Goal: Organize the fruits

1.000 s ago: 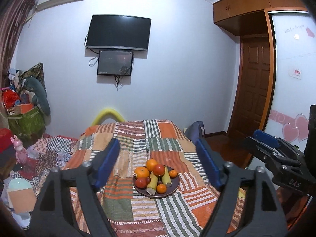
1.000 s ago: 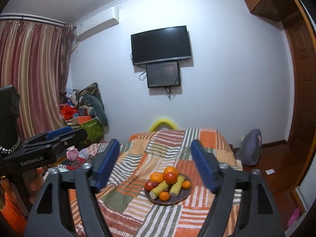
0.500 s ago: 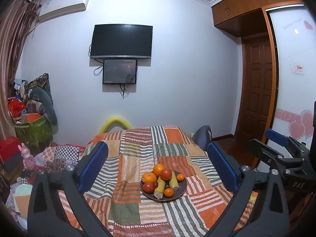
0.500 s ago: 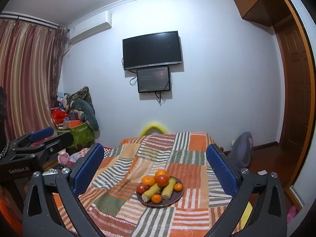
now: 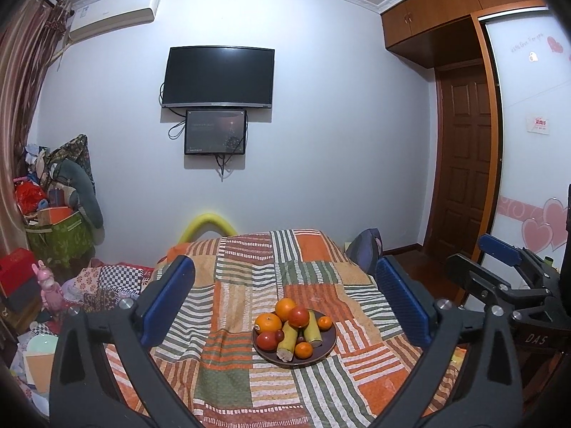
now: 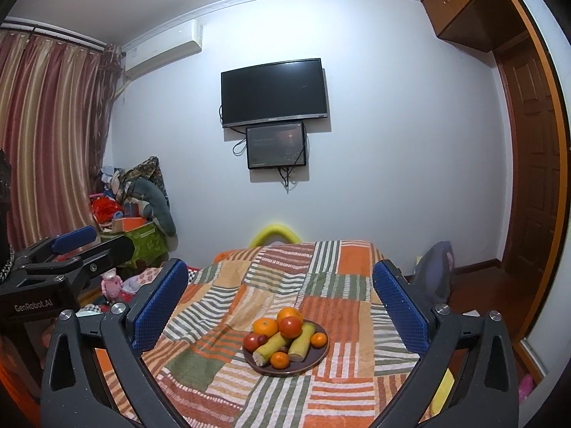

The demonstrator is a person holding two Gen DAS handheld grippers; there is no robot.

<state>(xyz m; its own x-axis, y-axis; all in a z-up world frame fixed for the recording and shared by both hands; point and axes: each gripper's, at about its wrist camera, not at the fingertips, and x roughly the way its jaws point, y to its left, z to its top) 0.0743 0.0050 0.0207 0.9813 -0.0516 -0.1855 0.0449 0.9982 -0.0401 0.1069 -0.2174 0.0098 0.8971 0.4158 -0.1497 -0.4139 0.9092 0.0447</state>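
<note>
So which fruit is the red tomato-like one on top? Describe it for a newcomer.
Find the patchwork striped blanket, then the dark round plate on it. The glossy red round fruit sits highest, leaning against the large orange behind it, above two yellow-green stalks.

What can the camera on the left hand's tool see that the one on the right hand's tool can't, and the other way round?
Only the left view shows the white sliding door with pink hearts and the right tool from the side. Only the right view shows the wide striped curtains and the left tool from the side. Both show the plate of fruit on the patchwork blanket, the wall television, the small screen beneath it, the air conditioner, and their own tool's blue pads spread wide.
</note>
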